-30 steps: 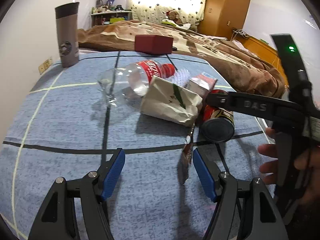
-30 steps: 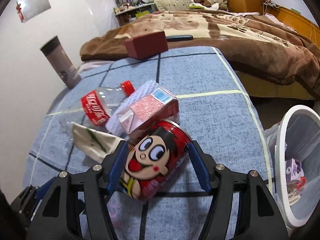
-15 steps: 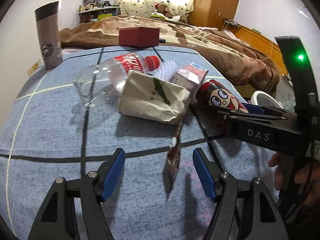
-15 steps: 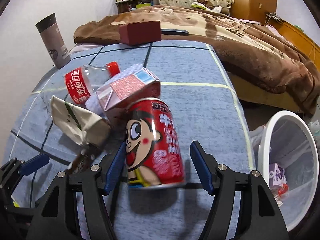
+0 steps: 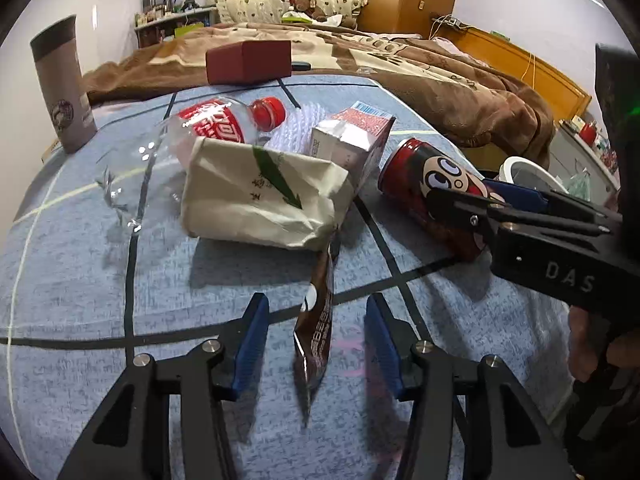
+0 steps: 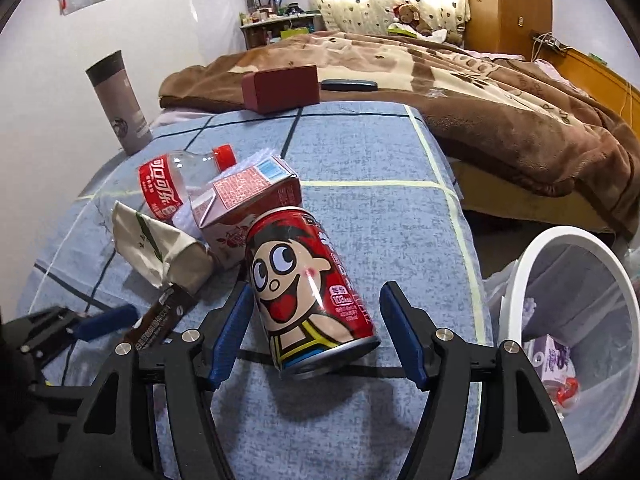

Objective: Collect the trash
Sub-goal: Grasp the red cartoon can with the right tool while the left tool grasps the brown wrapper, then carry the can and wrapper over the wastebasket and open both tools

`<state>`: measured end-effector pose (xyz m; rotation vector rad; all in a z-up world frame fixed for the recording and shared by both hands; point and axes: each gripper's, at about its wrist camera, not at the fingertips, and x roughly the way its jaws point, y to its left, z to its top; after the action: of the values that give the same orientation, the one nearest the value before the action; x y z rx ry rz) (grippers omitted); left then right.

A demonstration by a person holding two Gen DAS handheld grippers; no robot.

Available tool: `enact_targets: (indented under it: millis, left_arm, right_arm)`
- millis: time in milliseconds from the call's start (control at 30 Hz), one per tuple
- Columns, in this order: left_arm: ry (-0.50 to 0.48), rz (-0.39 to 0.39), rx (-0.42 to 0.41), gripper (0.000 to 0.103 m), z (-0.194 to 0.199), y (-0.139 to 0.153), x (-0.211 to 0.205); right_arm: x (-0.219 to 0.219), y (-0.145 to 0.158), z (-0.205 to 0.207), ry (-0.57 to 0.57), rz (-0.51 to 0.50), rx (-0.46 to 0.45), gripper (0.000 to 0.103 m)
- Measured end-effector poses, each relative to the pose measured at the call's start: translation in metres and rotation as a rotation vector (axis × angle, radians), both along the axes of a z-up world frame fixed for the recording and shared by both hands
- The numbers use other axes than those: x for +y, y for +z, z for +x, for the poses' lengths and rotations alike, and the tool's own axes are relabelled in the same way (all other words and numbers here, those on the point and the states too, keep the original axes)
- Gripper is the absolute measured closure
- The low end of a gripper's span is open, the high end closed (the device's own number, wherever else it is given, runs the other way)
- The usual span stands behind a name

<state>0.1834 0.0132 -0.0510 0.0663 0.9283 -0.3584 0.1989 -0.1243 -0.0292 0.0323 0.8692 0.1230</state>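
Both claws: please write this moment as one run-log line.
left claw: closing around sachet | right claw: open around can | bin: waiting

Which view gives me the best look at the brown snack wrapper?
Left wrist view: the brown snack wrapper lies lengthwise between the closing left gripper, pads not yet touching it, its far end tucked under the white paper bag. Right wrist view shows only part of it at the lower left, beside a blurred blue finger.

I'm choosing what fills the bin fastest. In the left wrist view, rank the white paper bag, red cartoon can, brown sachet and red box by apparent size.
1. White paper bag, clearly largest.
2. Red cartoon can, partly hidden by the right claw.
3 and 4. Brown sachet and red box look alike; the sachet is nearest, the box farthest, so I won't rank them.
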Motion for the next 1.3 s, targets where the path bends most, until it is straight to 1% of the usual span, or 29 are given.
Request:
enact_targets:
  millis: [33,67,133,200,267,300,367,733,900,1033,1300]
  left_arm:
    - [0.003,0.005,-0.001,0.054,0.000,0.000,-0.001]
    - [0.002,0.003,0.000,0.061,0.001,0.001,-0.002]
    - [0.000,-0.011,0.007,0.070,0.001,0.001,-0.002]
    - [0.007,0.002,0.002,0.074,0.001,0.001,-0.003]
    - [0.015,0.002,0.003,0.081,0.001,0.001,-0.002]
    - [0.018,-0.005,0.007,0.083,0.001,0.002,-0.001]
    - [0.023,-0.020,0.014,0.091,0.001,0.002,0.000]
    - [0.051,-0.060,-0.008,0.092,-0.007,0.012,0.000]
    - [0.062,-0.064,-0.037,0.092,-0.012,0.021,-0.002]
    - [0.057,-0.067,-0.048,0.092,-0.014,0.026,-0.005]
    - [0.040,-0.085,-0.082,0.092,-0.020,0.039,-0.013]
  right_arm:
    - [0.001,-0.001,0.001,0.011,0.006,-0.001,0.036]
    - [0.002,-0.001,0.001,0.022,0.005,-0.004,0.038]
    - [0.005,-0.002,0.001,0.035,-0.009,-0.016,0.043]
    - [0.006,-0.003,0.002,0.040,-0.011,-0.018,0.044]
    - [0.004,-0.002,0.001,0.046,-0.009,-0.020,0.045]
    - [0.004,-0.003,0.001,0.052,-0.007,-0.022,0.045]
    - [0.002,-0.002,-0.001,0.053,-0.007,-0.027,0.046]
    - [-0.004,0.000,-0.009,0.039,0.010,-0.048,0.047]
    - [-0.008,0.003,-0.015,0.031,0.020,-0.065,0.049]
    - [-0.012,0.002,-0.020,0.033,0.035,-0.068,0.049]
    - [-0.026,0.006,-0.030,-0.005,0.062,-0.099,0.049]
